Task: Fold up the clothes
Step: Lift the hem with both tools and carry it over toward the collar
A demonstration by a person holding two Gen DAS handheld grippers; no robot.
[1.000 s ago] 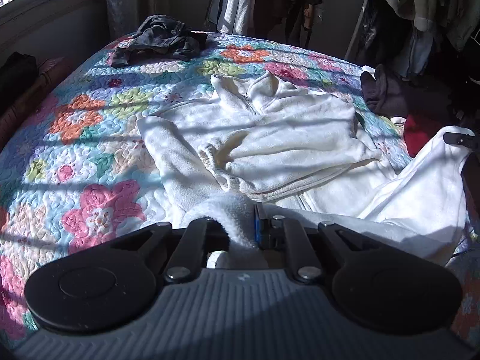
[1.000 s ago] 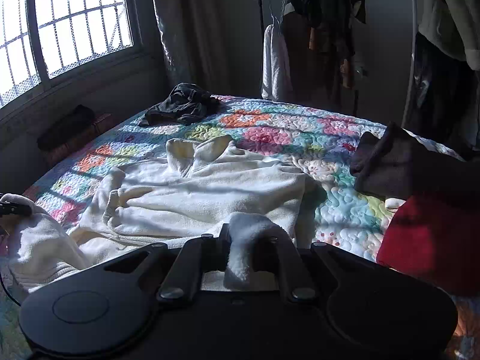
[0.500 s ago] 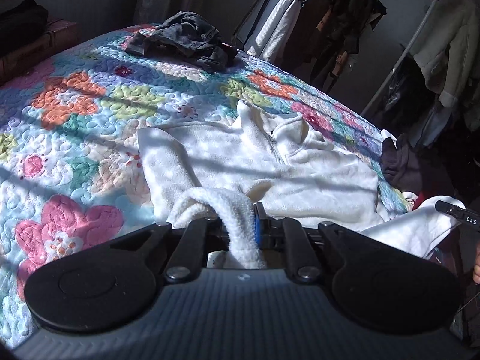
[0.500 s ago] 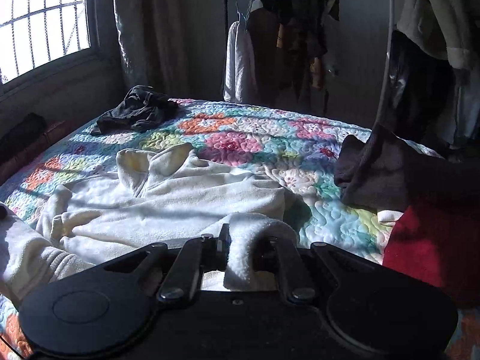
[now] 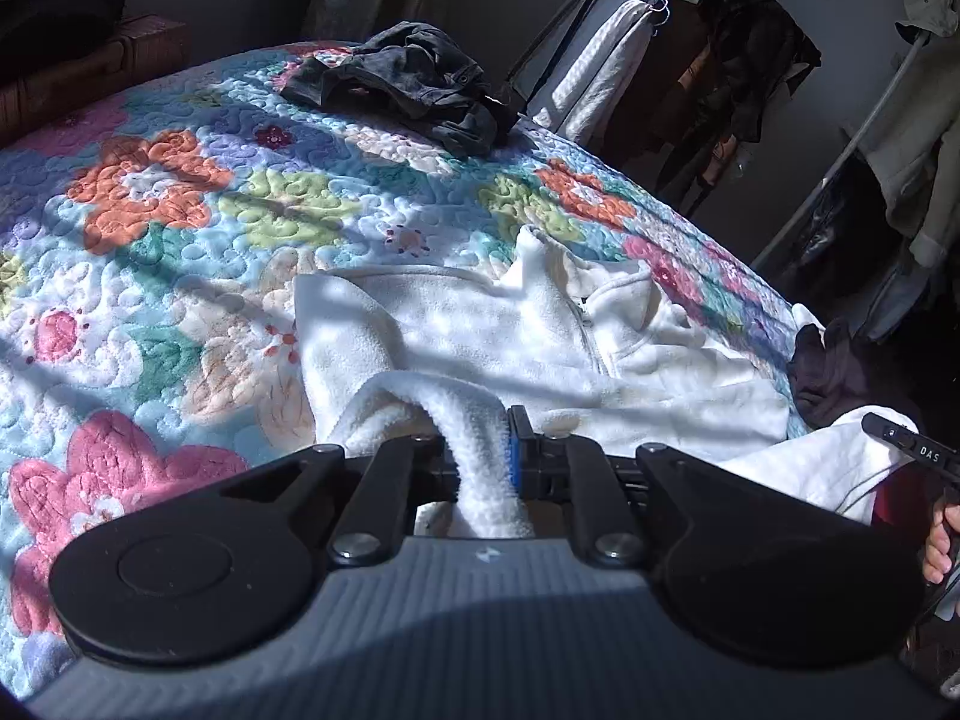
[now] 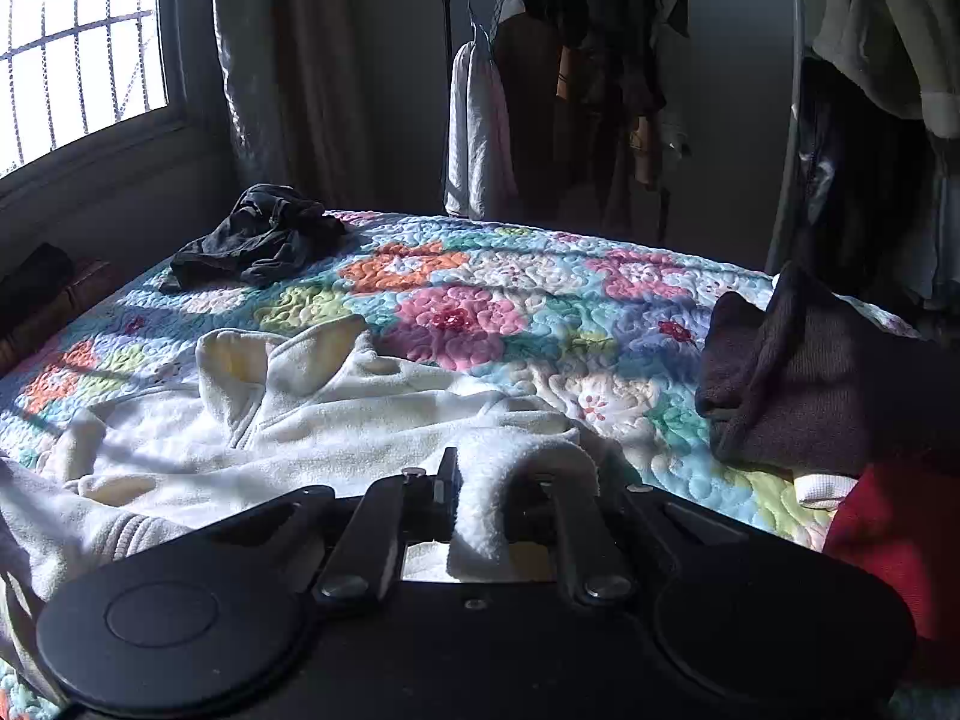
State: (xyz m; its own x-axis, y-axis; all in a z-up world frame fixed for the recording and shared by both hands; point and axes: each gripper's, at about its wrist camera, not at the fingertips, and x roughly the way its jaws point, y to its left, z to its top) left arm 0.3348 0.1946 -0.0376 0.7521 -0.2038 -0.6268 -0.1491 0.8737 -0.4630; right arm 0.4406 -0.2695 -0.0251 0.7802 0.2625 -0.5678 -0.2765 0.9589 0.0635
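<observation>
We have both grippers clamped on the hem of the white fleece pullover (image 5: 480, 336). The left gripper (image 5: 483, 450) has a thick roll of the fleece pinched between its fingers, and the right gripper (image 6: 480, 504) holds a matching fold at the other hem corner. Over the last second we have carried that hem forward over the body: the left view showed a long stretch of fleece between us and the collar (image 5: 576, 282), and now the collar sits much nearer, with the folded-in sleeve gone from sight under our held edge. We read this as the bottom-to-top fold being well under way, not yet laid down.

Both grippers are held low over the near half of the pullover, pointing along the bed toward the collar. In the left view the right gripper's tip and a few of the person's fingers show at the right edge, with fleece draped between the two tools.

Beyond the collar the floral quilt (image 6: 456, 312) lies bare up to a crumpled dark garment (image 6: 258, 240). To the right of the pullover sit a dark brown folded garment (image 6: 792, 384) and something red (image 6: 888, 540). Behind the bed stands a clothes rack (image 6: 570, 90).
</observation>
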